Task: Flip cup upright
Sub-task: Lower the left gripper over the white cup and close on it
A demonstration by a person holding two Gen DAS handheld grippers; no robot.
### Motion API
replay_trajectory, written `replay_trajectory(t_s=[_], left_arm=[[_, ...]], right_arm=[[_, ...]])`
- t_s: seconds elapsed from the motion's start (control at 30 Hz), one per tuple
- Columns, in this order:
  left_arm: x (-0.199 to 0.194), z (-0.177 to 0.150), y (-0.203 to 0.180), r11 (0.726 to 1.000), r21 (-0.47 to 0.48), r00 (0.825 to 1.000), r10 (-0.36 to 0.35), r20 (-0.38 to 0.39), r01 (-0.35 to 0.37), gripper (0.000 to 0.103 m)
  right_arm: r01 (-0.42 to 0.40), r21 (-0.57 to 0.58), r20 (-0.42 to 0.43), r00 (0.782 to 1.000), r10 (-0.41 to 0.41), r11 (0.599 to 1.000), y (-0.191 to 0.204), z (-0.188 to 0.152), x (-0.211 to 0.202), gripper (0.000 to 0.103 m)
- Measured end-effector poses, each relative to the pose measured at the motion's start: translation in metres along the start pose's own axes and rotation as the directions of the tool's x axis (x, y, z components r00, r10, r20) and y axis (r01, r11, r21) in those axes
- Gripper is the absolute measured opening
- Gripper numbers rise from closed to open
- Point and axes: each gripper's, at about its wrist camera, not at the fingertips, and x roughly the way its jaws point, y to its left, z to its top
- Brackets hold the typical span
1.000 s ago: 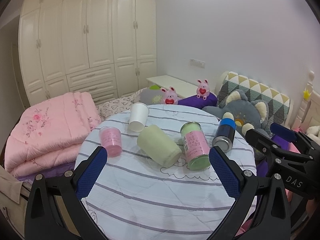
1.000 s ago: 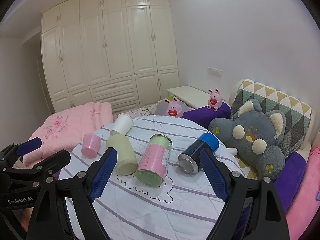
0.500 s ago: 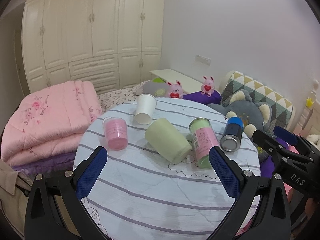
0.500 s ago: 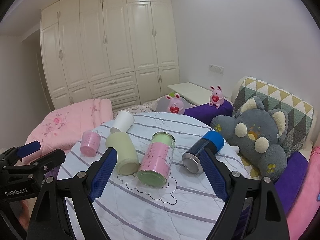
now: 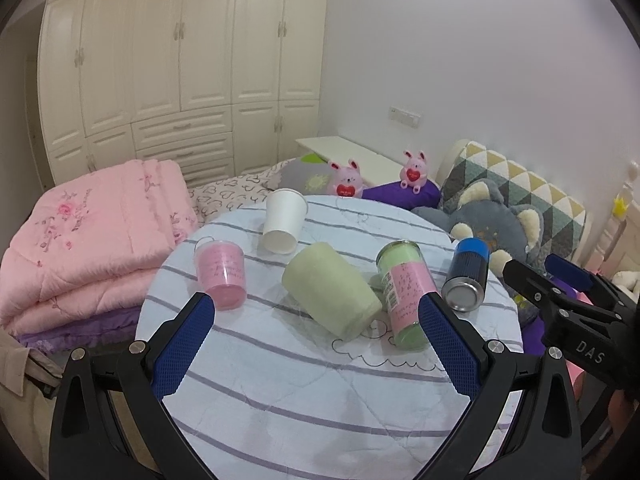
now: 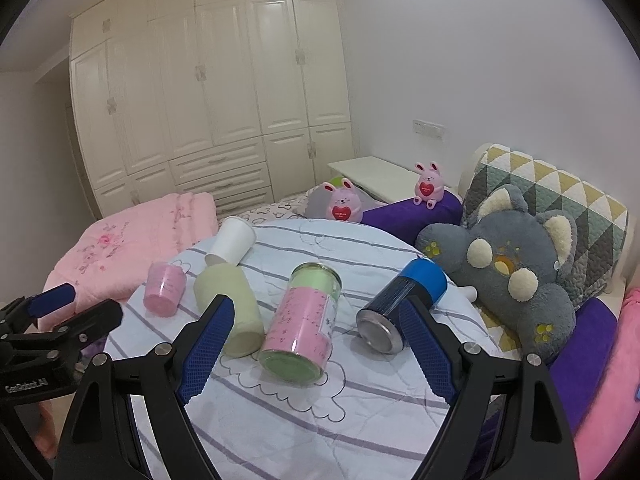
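Several cups lie on their sides on a round table with a striped cloth (image 5: pixel 304 392): a white paper cup (image 5: pixel 283 221), a small pink cup (image 5: pixel 222 274), a pale green cup (image 5: pixel 330 294), a pink-and-green jar (image 5: pixel 404 294) and a dark blue can (image 5: pixel 467 274). They also show in the right wrist view: white cup (image 6: pixel 232 240), pink cup (image 6: pixel 163 289), green cup (image 6: pixel 230 308), jar (image 6: pixel 306 320), can (image 6: pixel 400 306). My left gripper (image 5: pixel 316 344) is open and empty, above the table in front of the green cup. My right gripper (image 6: pixel 316 352) is open and empty in front of the jar.
A folded pink quilt (image 5: pixel 88 232) lies left of the table. A grey plush bear (image 6: pixel 508 264), two pink bunny toys (image 6: pixel 344 208) and a patterned headboard (image 6: pixel 560 200) stand to the right and behind. White wardrobes (image 5: pixel 180 60) fill the back wall.
Both grippers have pulled back and risen slightly, with the left view swinging; the cups sit a little farther away. No cup has moved. Both grippers stay open.
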Motion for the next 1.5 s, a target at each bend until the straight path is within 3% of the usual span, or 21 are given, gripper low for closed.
replay_trajectory(t_s=[0.43,0.7,0.9,1.27,1.33,1.5], left_arm=[[0.019,0.026,0.007,0.999,0.028,0.999,0.021,-0.048,-0.020,0.103],[0.080,0.066,0.019,0.999,0.046,0.987,0.009,-0.161,-0.002,0.103],[0.152,0.086,0.025,0.997,0.073,0.956,0.045,-0.288,-0.025,0.103],[0.238,0.107,0.030,0.995,0.098,0.919,0.055,-0.391,-0.018,0.103],[0.254,0.110,0.033,0.996,0.087,0.902,0.056,-0.427,-0.021,0.103],[0.292,0.104,0.036,0.997,0.076,0.842,0.068,-0.535,-0.033,0.103]], right_arm=[[-0.017,-0.018,0.001,1.000,0.017,1.000,0.007,0.016,0.020,0.086],[-0.021,0.010,-0.022,1.000,0.021,1.000,0.008,0.044,0.062,0.086],[-0.026,0.045,-0.078,0.996,0.030,0.999,0.005,0.063,0.109,0.086],[-0.014,0.106,-0.190,0.981,0.034,0.994,-0.002,0.078,0.185,0.086],[-0.013,0.123,-0.203,0.979,0.037,0.992,-0.005,0.079,0.194,0.086],[-0.003,0.142,-0.264,0.964,0.041,0.990,-0.009,0.077,0.217,0.086]])
